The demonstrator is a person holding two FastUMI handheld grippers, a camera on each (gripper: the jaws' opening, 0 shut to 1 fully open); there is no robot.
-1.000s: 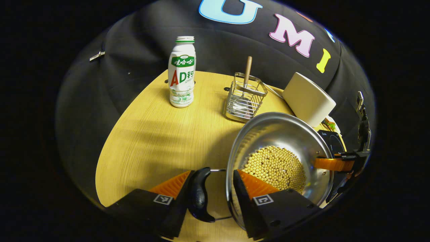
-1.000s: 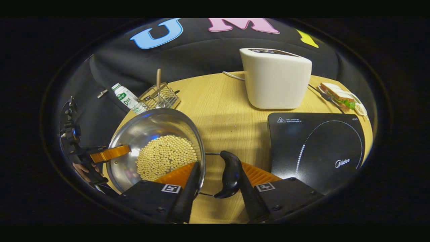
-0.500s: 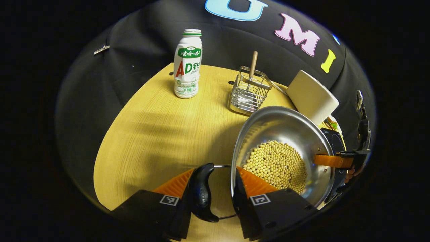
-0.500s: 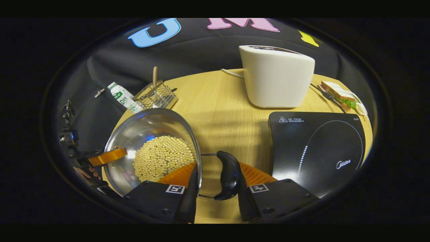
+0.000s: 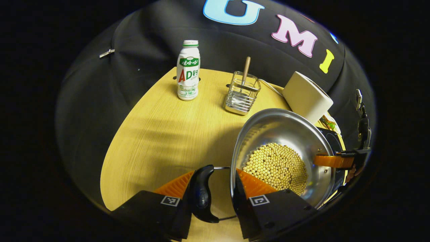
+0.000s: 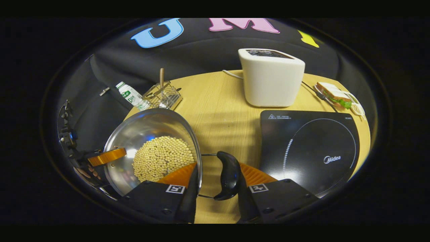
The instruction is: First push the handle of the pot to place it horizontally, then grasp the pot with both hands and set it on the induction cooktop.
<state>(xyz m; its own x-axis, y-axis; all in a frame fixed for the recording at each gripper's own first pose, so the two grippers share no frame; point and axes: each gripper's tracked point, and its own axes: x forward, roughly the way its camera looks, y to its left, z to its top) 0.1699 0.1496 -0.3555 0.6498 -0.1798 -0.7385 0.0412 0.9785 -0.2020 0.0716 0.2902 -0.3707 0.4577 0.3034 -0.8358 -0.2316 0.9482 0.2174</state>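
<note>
A steel pot (image 5: 285, 131) holding soybeans (image 5: 275, 164) hangs between both grippers, its shadow on the wooden table (image 5: 161, 134). My left gripper (image 5: 213, 176) is shut on the pot's black side handle (image 5: 201, 195), one finger inside the rim and one outside the handle. My right gripper (image 6: 218, 171) grips the opposite black handle (image 6: 228, 174) of the pot (image 6: 144, 129) the same way. Each gripper also appears at the far rim in the other's view: right gripper (image 5: 332, 161), left gripper (image 6: 107, 156). The black induction cooktop (image 6: 309, 151) lies just right of the pot.
A white drink bottle (image 5: 188, 75) and a wire rack (image 5: 241, 97) with a wooden-handled utensil stand at the back left. A white toaster (image 6: 272, 79) sits behind the cooktop, and a sandwich (image 6: 336, 95) on a plate lies at the back right.
Both grippers keep their hold on the pot. The bottle and rack now look smaller and farther in the left gripper view. In the right gripper view the cooktop has slid left, nearer the pot.
</note>
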